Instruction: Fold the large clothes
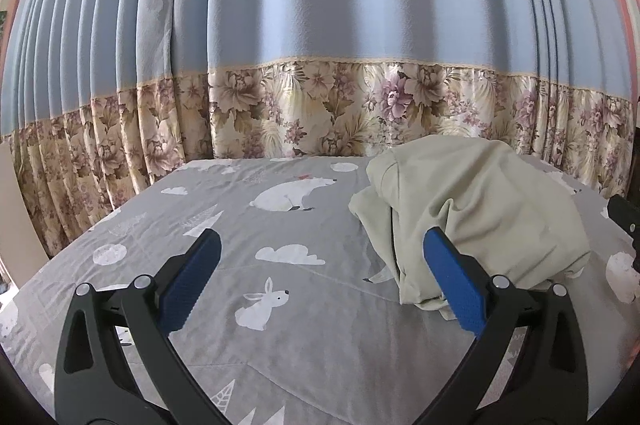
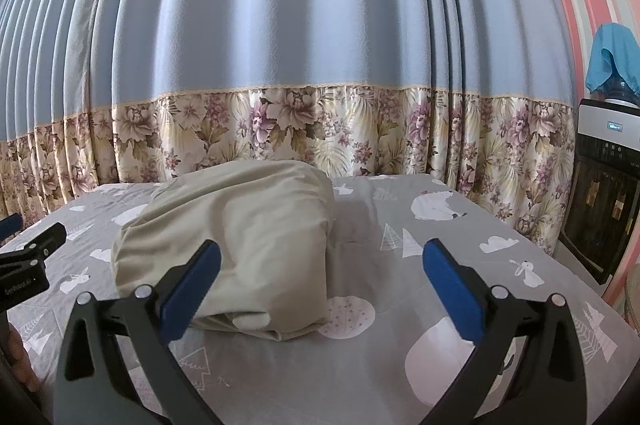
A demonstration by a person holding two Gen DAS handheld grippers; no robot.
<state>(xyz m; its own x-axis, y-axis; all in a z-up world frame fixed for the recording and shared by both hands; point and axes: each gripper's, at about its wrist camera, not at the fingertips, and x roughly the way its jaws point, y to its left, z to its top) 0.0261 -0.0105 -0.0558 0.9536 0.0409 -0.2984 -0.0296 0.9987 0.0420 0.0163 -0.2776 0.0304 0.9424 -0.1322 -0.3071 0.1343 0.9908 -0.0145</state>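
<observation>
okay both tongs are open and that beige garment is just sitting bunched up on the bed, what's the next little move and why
Probably bring the left tongs forward and to the right, to close on the near edge of the beige garment. It lies in a crumpled heap on the grey bedspread, both tongs are open and empty, and the right tongs also face the heap. It likely needs spreading flat before any fold.

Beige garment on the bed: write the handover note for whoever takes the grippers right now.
Left gripper: open, empty, held above the bed, the garment off to its right.
Right gripper: open, empty, the garment ahead and to its left.
Beige garment: one bunched heap on the grey animal-print bedspread, in front of the curtain; neither gripper's fingers touch it.
Done: nothing visible; no flat fold.
Left: grasp it, spread it flat, then fold.
</observation>
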